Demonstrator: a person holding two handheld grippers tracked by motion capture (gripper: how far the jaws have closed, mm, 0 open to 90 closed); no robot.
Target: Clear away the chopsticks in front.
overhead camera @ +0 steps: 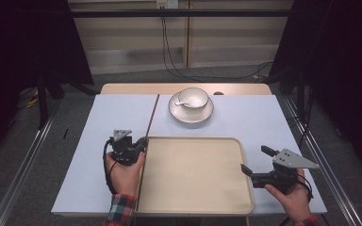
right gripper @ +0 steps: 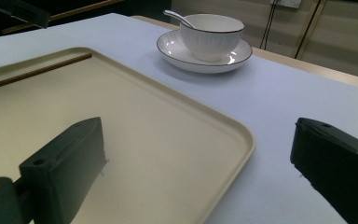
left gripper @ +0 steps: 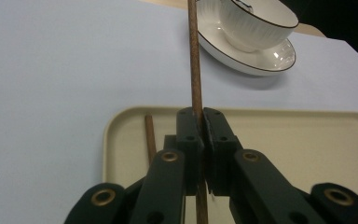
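Jaws clamped on chopstick [left gripper: 195,70]

Brown chopstick [left gripper: 195,70] clamped, another [left gripper: 150,138] on tray [overhead camera: 207,200]

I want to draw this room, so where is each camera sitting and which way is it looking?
High view: above the person's side, looking forward and down on the table; both forearms, the left gripper and the right gripper show.
Left gripper view: rides the left gripper, looking along its jaws, shut on a chopstick, toward the bowl.
Right gripper view: rides the right gripper, low by the tray, its jaws apart, facing the bowl.
All three share the tray, bowl and plate.
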